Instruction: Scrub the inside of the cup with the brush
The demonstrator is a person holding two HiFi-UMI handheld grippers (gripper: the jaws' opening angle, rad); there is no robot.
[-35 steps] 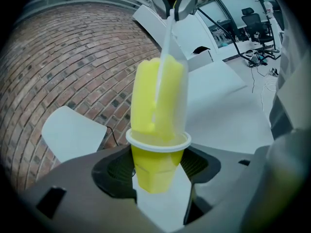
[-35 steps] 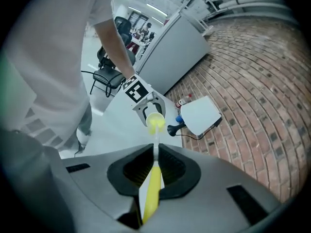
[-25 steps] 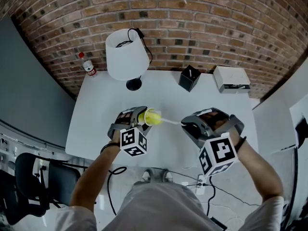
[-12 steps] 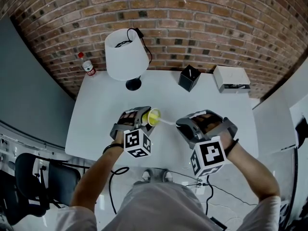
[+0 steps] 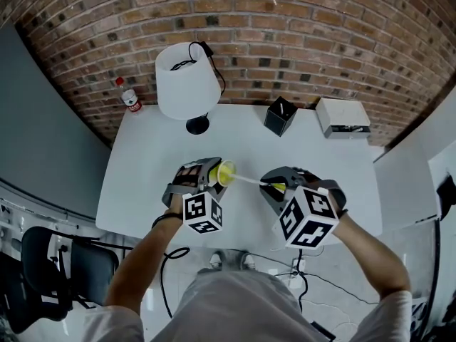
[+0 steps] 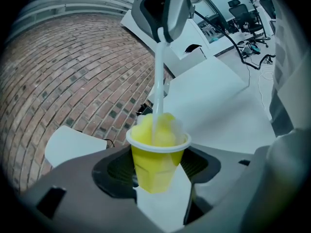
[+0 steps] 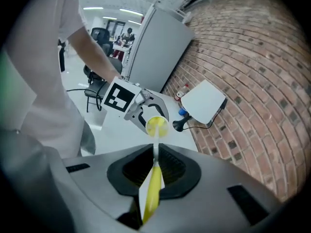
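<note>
From the head view, my left tool (image 5: 211,174) is clenched on the yellow cup (image 5: 226,172). I hold it above the counter (image 5: 235,130), on my side of the lamp (image 5: 187,80), with its mouth tipped toward my right tool (image 5: 274,185). That tool sits farther from the lamp and grips the brush (image 5: 251,181) by its yellow handle. The pale stem bridges the gap to the cup's mouth.

In the left gripper view, the cup (image 6: 156,161) is pinched between both jaws at its lower body, and the rim stands free above them. The brush stem (image 6: 158,76) comes down into the mouth and pale bristles seem to fill the top. I cannot tell how deep the head reaches.

In the right gripper view, my jaws are closed on the yellow handle (image 7: 151,193). The stem points straight ahead into the open cup (image 7: 157,126), which shows in front of the lamp (image 7: 204,101).

I judge the scrubbing is under way. To do it well, I should run the stem along the cup's own axis and push the head to the bottom. Then I should twist and stroke so the bristles sweep every wall. The cup looks thin, so my left squeeze should be firm enough to resist the brush without crushing it. Pushing sideways could lever the cup out of the jaws.
</note>
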